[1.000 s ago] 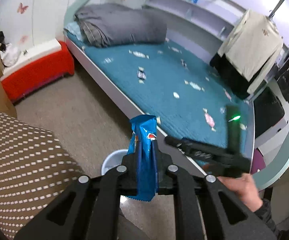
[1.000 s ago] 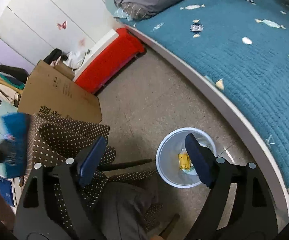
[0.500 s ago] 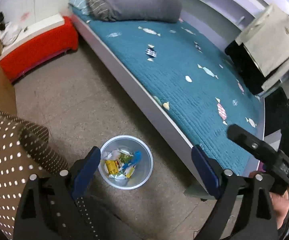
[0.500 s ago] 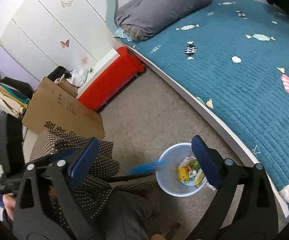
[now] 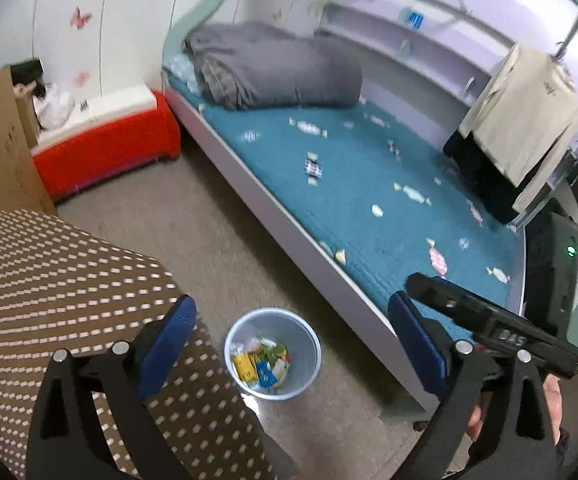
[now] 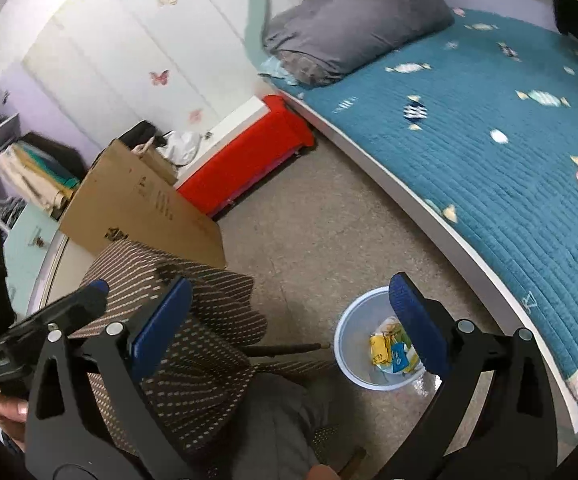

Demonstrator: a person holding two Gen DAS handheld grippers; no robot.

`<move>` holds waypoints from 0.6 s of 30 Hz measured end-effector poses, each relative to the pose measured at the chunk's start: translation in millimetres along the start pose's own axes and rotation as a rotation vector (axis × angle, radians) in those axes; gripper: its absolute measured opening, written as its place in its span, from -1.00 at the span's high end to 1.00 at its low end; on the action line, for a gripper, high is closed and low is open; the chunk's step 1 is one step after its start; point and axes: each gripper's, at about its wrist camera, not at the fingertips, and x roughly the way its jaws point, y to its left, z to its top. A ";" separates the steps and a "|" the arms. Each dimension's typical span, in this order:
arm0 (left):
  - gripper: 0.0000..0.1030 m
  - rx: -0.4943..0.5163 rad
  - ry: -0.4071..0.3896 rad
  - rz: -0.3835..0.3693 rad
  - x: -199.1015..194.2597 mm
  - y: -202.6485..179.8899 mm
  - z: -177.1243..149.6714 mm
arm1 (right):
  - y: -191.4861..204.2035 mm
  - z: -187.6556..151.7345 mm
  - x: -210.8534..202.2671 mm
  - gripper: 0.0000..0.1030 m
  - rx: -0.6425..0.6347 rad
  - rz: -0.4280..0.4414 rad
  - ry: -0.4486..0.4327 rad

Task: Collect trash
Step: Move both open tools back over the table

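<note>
Both claws hang empty over the floor: left claw (image 5: 289, 332) w/ jaws opening, nothing between them; right claw (image 6: 289, 320) likewise opening, nothing gripped. Trash sits in the pale bin (image 5: 273, 354) on the floor beside the bed (image 5: 369, 184), wrappers (image 5: 261, 364) piled inside. I'd judge the drop step is done. Next I need to spot any leftover litter; none is clear to me from either wrist view.
</note>
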 end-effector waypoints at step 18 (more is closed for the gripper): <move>-0.87 -0.084 -0.301 0.280 -179.9 95.9 -74.0 | 221.0 -34.6 -18.7 -0.88 -0.399 0.087 -0.003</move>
